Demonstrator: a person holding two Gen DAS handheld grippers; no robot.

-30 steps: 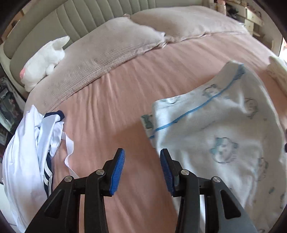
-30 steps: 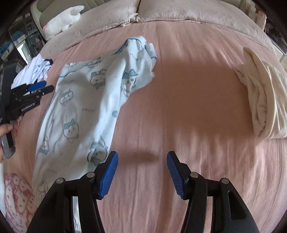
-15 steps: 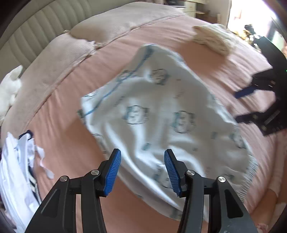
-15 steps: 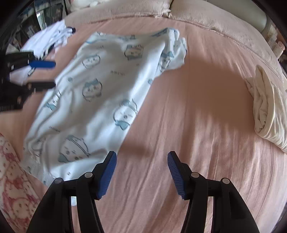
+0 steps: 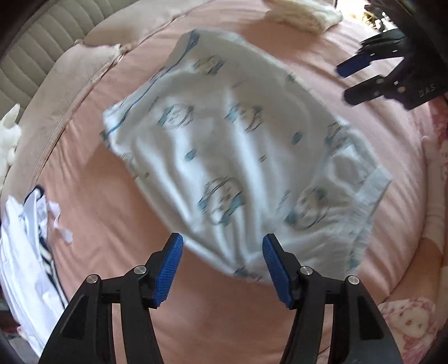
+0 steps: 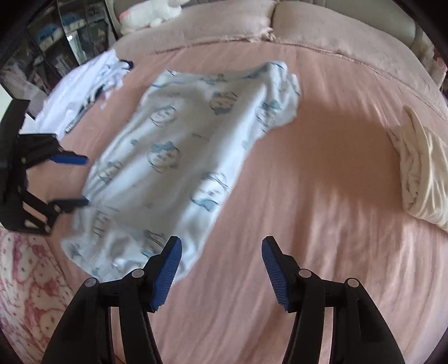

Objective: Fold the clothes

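A pale blue garment with cartoon prints [image 5: 232, 145] lies spread on the pink bed sheet [image 5: 112, 224]; it also shows in the right wrist view [image 6: 179, 168]. My left gripper [image 5: 222, 268] is open and empty, hovering over the garment's near edge. My right gripper [image 6: 221, 268] is open and empty, just right of the garment's near corner. Each gripper appears in the other's view, the right one [image 5: 352, 81] and the left one [image 6: 70, 180], at opposite sides of the garment.
A white and navy garment [image 5: 25, 246] lies at the left bed edge. A folded cream cloth [image 6: 422, 170] lies to the right. Pillows [image 6: 196, 28], a white plush toy [image 6: 151, 12] and a pink patterned blanket [image 6: 30, 294] border the bed.
Both grippers have swung round toward the garment's near end and moved closer to it. Both stay open.
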